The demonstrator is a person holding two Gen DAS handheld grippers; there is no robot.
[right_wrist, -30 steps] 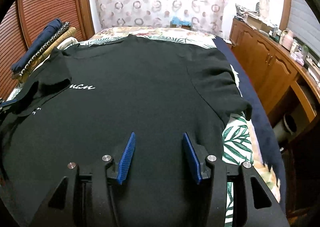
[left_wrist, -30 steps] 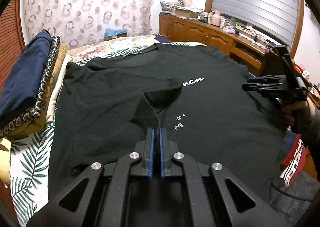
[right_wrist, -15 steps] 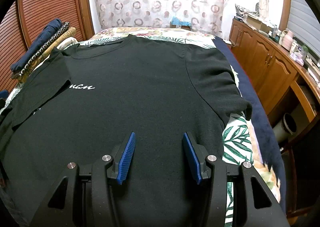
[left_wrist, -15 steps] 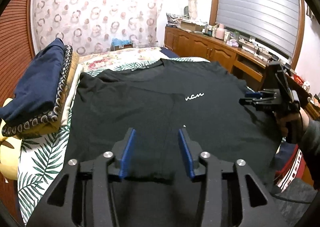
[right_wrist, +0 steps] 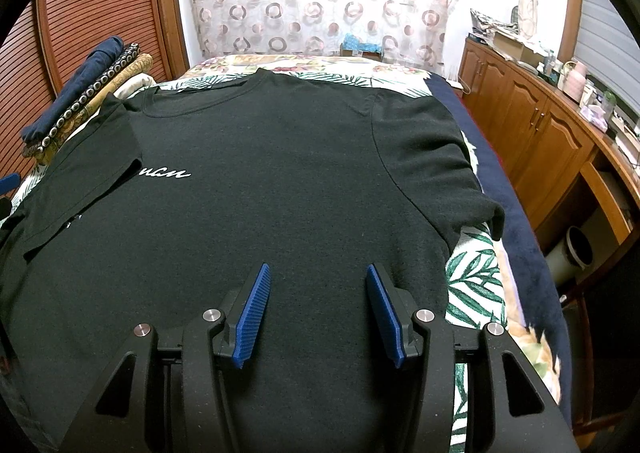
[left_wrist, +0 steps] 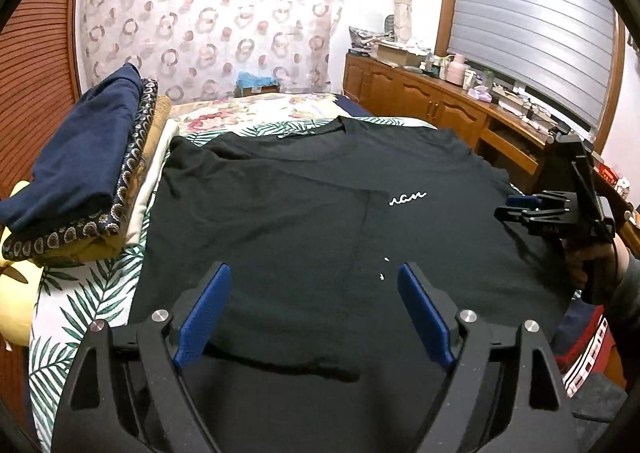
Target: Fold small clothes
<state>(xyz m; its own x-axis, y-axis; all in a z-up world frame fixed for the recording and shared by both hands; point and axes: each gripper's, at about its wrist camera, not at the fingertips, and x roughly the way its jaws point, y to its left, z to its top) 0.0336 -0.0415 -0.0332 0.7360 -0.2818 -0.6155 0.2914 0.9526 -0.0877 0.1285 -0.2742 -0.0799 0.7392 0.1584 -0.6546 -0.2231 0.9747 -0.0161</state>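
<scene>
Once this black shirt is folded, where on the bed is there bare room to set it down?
The black T-shirt covers most of the bed. Free patches: the floral bedspread between the shirt's collar and the curtain, and the palm-leaf sheet strip below the right sleeve. The left edge is crowded by the stack of folded clothes.

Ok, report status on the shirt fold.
Left gripper open, right gripper open, both empty. Black shirt flat on bed, one sleeve folded in. Nothing blocking.
</scene>
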